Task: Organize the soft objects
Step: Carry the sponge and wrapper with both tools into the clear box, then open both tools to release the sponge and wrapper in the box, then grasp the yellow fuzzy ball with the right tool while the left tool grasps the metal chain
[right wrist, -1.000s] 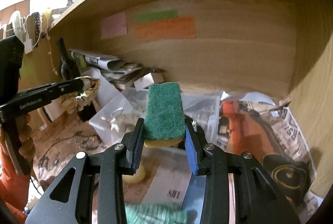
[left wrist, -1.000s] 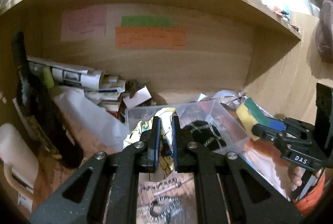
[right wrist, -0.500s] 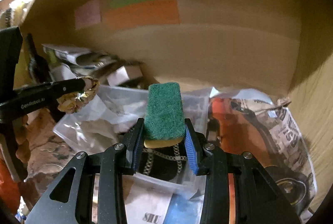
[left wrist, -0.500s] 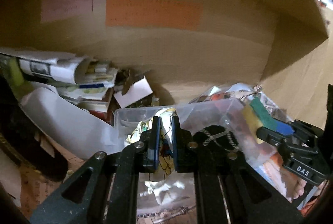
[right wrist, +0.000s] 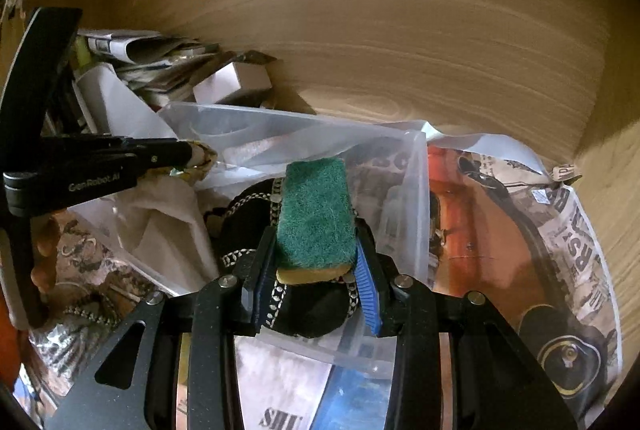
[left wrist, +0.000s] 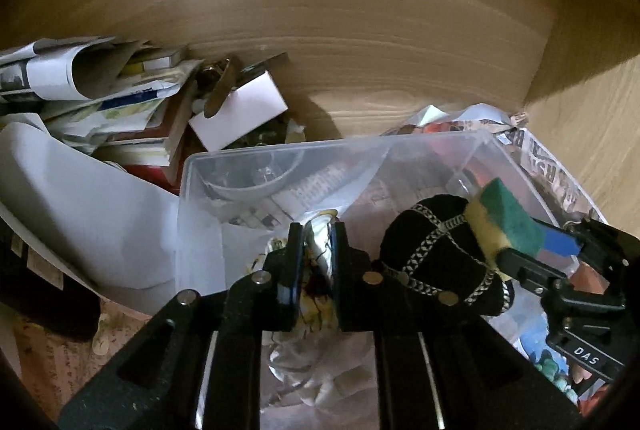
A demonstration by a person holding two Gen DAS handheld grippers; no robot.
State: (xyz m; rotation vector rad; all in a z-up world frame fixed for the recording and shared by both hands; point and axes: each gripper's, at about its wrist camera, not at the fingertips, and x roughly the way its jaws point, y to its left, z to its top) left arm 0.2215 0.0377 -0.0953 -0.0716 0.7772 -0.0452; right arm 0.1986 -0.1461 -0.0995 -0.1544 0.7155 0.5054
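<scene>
A clear plastic bin [left wrist: 280, 158] [right wrist: 416, 190] stands on the shelf floor and holds a black pouch with white braid [left wrist: 436, 250] [right wrist: 248, 214]. My left gripper [left wrist: 316, 234] is shut on a crumpled patterned cloth [left wrist: 318, 270] and holds it over the bin's left half; it also shows in the right wrist view [right wrist: 196, 154]. My right gripper [right wrist: 316, 242] is shut on a green and yellow sponge [right wrist: 316, 210] [left wrist: 504, 222] and holds it just above the black pouch, inside the bin's right side.
A pile of newspapers and booklets [left wrist: 100, 90] and a white box [left wrist: 240, 110] lie at the back left. Newspaper [right wrist: 560, 230] covers the shelf floor on the right. The wooden back wall [right wrist: 400, 30] carries pink, green and orange notes. A white sheet [left wrist: 80, 214] leans left of the bin.
Both grippers have moved forward and down into the shelf, over the bin. The sponge has come down close to the black pouch. The cloth now hangs over the bin.
</scene>
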